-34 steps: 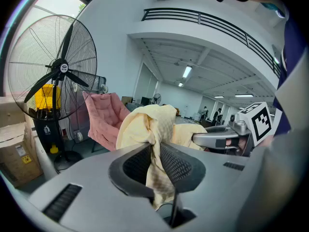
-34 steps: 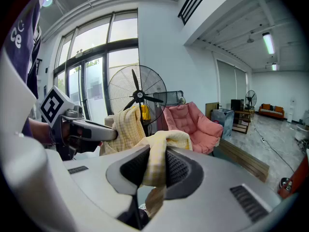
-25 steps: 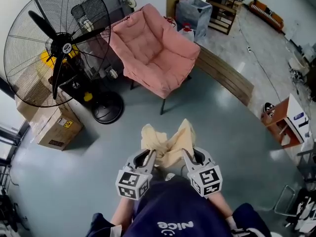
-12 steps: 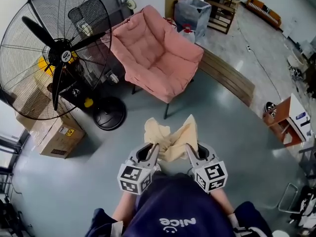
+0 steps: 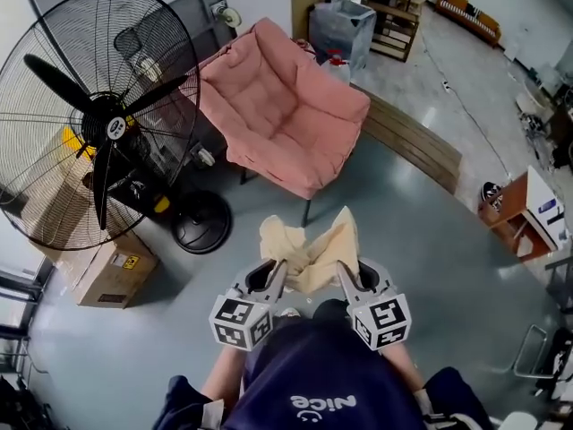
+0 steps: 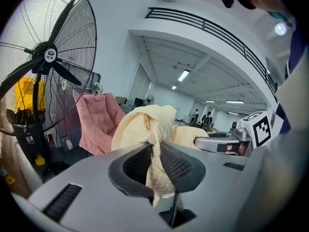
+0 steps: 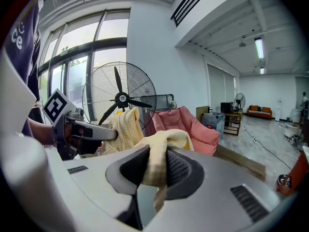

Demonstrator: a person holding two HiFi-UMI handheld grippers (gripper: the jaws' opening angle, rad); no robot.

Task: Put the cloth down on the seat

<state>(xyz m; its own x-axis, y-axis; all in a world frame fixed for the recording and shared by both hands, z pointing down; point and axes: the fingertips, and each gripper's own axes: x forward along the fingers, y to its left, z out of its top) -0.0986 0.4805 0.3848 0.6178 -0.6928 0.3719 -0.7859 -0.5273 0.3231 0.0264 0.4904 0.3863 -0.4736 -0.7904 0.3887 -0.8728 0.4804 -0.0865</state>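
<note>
The left tongs (image 5: 272, 276) and right tongs (image 5: 346, 274) each clench a corner of the cloth (image 5: 309, 251), which bunches between and just ahead of them. The seat (image 5: 300, 141) lies well ahead. Let go too early, the cloth would land on the floor (image 5: 421, 240).
</note>
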